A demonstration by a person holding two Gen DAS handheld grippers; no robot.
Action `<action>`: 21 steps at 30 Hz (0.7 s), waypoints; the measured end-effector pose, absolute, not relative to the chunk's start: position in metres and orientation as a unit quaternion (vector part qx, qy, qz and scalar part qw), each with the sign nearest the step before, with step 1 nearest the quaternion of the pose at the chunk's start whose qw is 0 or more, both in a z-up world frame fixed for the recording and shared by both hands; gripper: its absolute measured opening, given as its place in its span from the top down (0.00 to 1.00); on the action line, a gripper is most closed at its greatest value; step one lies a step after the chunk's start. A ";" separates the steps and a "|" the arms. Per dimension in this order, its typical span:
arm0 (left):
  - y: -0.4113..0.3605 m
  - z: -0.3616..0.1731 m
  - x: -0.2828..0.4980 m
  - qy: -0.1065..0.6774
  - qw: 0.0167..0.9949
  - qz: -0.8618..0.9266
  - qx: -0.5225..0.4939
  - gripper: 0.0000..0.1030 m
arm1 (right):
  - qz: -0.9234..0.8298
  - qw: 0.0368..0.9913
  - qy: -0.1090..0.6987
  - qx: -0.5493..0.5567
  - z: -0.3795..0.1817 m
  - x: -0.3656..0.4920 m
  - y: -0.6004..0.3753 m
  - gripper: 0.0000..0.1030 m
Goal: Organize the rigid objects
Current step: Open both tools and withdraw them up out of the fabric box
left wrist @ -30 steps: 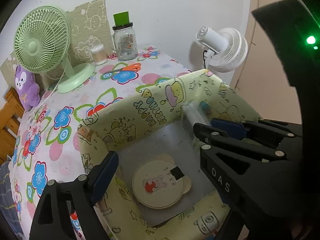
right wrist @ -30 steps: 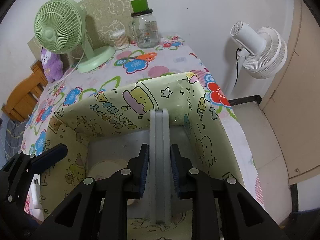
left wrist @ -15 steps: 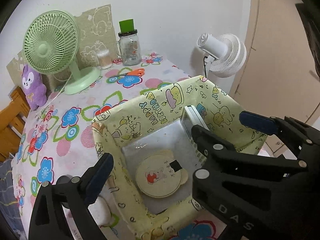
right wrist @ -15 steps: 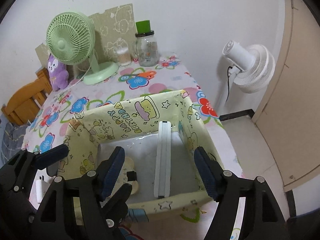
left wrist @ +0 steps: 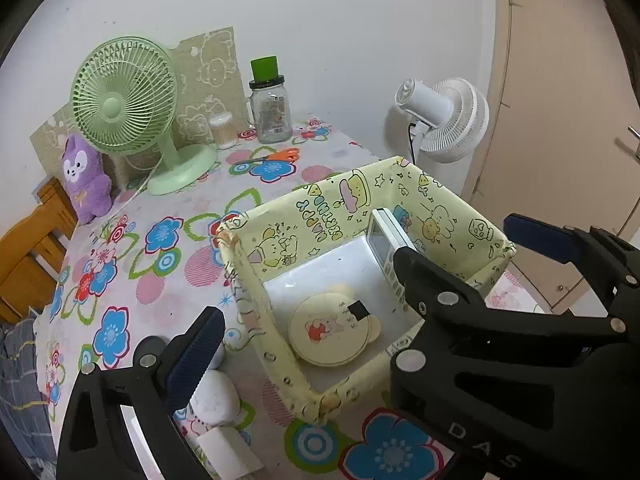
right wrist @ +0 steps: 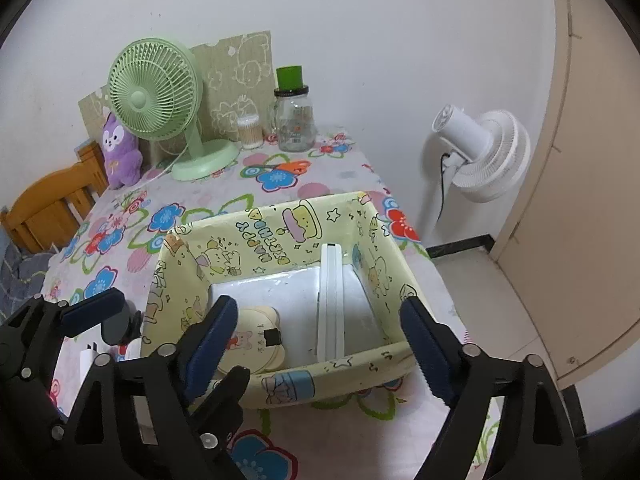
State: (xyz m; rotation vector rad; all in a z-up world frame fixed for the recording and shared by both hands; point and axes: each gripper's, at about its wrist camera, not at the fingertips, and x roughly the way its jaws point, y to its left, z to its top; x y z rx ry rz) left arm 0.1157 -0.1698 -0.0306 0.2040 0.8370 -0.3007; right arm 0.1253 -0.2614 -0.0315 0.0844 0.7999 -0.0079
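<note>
A yellow cartoon-print box sits on the flowered table. Inside it a white remote stands on its long edge near the right wall, and a round cream bear-eared case lies flat at the left. My right gripper hangs above the box's near wall. Its jaws are opening, and the remote shows between them, untouched. My left gripper is open over the box's near left corner. Only its left finger shows in its own view, because the right gripper's fingers cover the other. The remote and the case show there too.
A white oval object and a white plug lie left of the box. Further back are orange scissors, a green fan, a glass jar and a purple plush. A white floor fan stands past the table's right edge.
My right gripper has let go of the remote and spread wide. Both grippers have drawn back and up from the box. The remote stays standing inside.
</note>
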 end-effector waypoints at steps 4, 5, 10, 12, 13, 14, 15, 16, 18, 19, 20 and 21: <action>-0.165 -0.029 0.109 0.400 0.900 -0.145 0.098 0.02 | -0.002 0.923 0.383 0.039 -0.028 0.118 -0.256 0.12; -0.164 -0.028 0.107 0.399 0.900 -0.145 0.098 0.02 | -0.001 0.923 0.382 0.039 -0.028 0.116 -0.255 0.12; -0.156 -0.026 0.098 0.392 0.903 -0.144 0.097 0.02 | -0.006 0.927 0.372 0.034 -0.024 0.106 -0.249 0.09; -0.153 -0.026 0.095 0.390 0.905 -0.142 0.096 0.02 | -0.007 0.930 0.367 0.029 -0.022 0.101 -0.245 0.08; -0.151 -0.025 0.093 0.389 0.905 -0.141 0.096 0.02 | -0.005 0.930 0.365 0.029 -0.021 0.099 -0.243 0.08; -0.149 -0.024 0.091 0.387 0.906 -0.140 0.095 0.02 | -0.003 0.931 0.364 0.029 -0.021 0.097 -0.241 0.08; -0.148 -0.023 0.090 0.386 0.907 -0.140 0.095 0.02 | -0.001 0.932 0.362 0.029 -0.020 0.095 -0.240 0.08; -0.146 -0.023 0.087 0.384 0.908 -0.139 0.094 0.02 | 0.002 0.933 0.360 0.029 -0.019 0.093 -0.238 0.07; -0.142 -0.022 0.084 0.381 0.910 -0.138 0.093 0.02 | 0.003 0.933 0.358 0.029 -0.018 0.090 -0.234 0.06; -0.141 -0.021 0.082 0.379 0.910 -0.137 0.092 0.02 | 0.003 0.933 0.358 0.029 -0.017 0.089 -0.233 0.05; -0.138 -0.021 0.080 0.377 0.912 -0.136 0.092 0.02 | 0.003 0.933 0.358 0.030 -0.017 0.087 -0.231 0.05; -0.136 -0.021 0.078 0.375 0.912 -0.135 0.091 0.02 | 0.005 0.933 0.357 0.030 -0.017 0.086 -0.230 0.05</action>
